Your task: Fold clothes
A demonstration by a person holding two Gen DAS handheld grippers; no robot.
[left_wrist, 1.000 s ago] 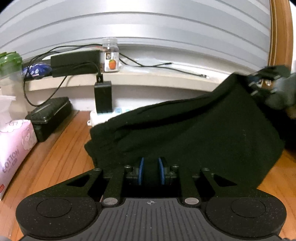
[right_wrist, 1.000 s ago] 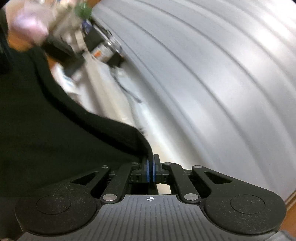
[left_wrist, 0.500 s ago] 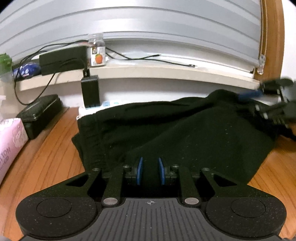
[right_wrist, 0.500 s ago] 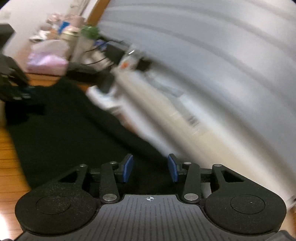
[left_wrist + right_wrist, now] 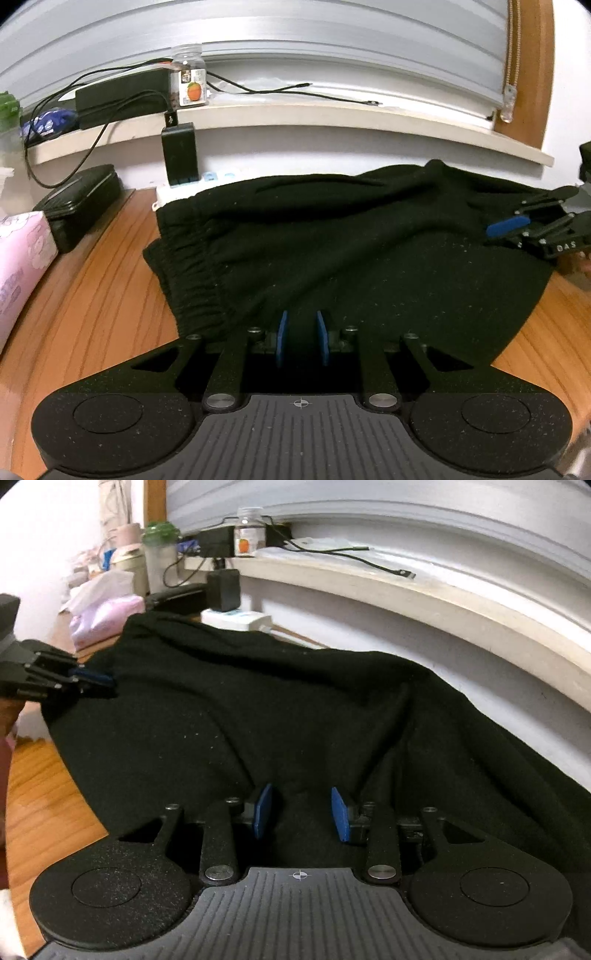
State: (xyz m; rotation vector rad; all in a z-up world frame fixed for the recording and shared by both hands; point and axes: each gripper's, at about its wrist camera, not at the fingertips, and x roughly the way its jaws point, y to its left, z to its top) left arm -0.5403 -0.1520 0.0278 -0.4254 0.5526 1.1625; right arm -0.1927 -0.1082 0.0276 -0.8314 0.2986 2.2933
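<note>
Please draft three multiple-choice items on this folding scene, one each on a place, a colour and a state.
1. Where does the small clear jar with the orange label stand?
A. on the window ledge
B. on the wooden table
C. on the garment

2. What colour is the garment being folded?
A. white
B. black
C. pink

3. How do the jaws of the right gripper stand?
A. shut on the fabric
B. apart, pads off the cloth
C. clamped on a cable

Answers: 1 A, the jar sits on the pale ledge beside the black cables. 2 B, the cloth is black against the wooden table. 3 B, its blue pads stand apart over the fabric, while the left gripper pinches the near edge.
</note>
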